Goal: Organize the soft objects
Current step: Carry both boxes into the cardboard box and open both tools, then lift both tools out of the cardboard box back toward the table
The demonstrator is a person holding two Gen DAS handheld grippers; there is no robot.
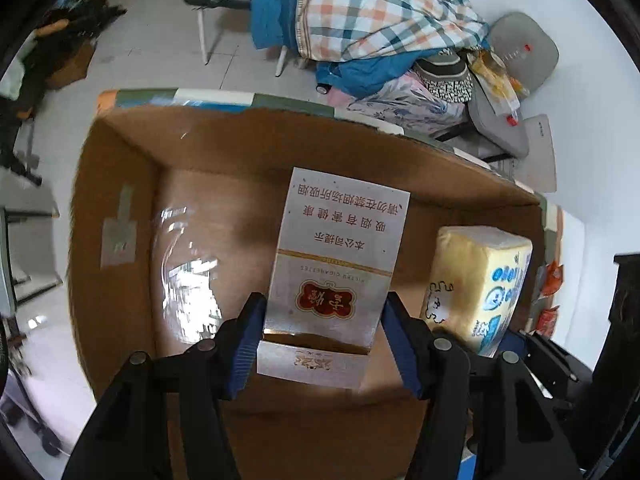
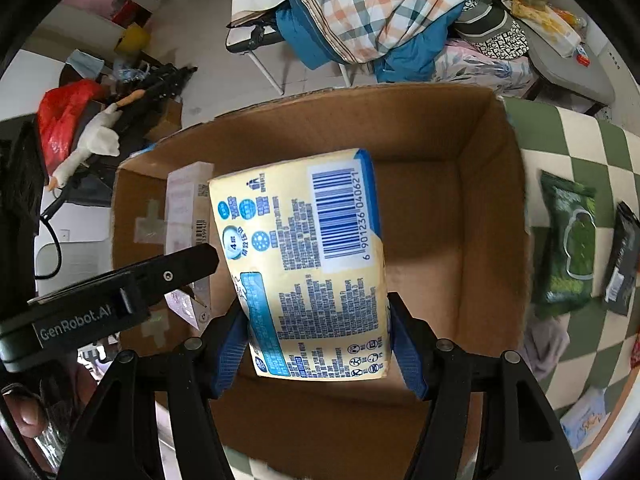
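The left gripper (image 1: 322, 334) holds a silver cigarette carton (image 1: 340, 256) between its blue pads (image 1: 246, 344), one pad on each side. The carton hangs over the open cardboard box (image 1: 116, 208), with its lid flap open at the near end. A yellow tissue pack (image 1: 476, 280) is at the box's right wall. Behind the box lies a plaid blanket (image 1: 376, 12).

Cardboard box (image 2: 492, 208) on table (image 2: 580, 152). Over its interior: cigarette carton (image 1: 336, 256) at left in left tongs (image 1: 320, 344), tissue pack (image 2: 312, 264) just right of it in right tongs (image 2: 316, 344). Two pouches (image 2: 568, 240) on table right of box. Bedding pile (image 1: 376, 16) behind, apparently on a chair.
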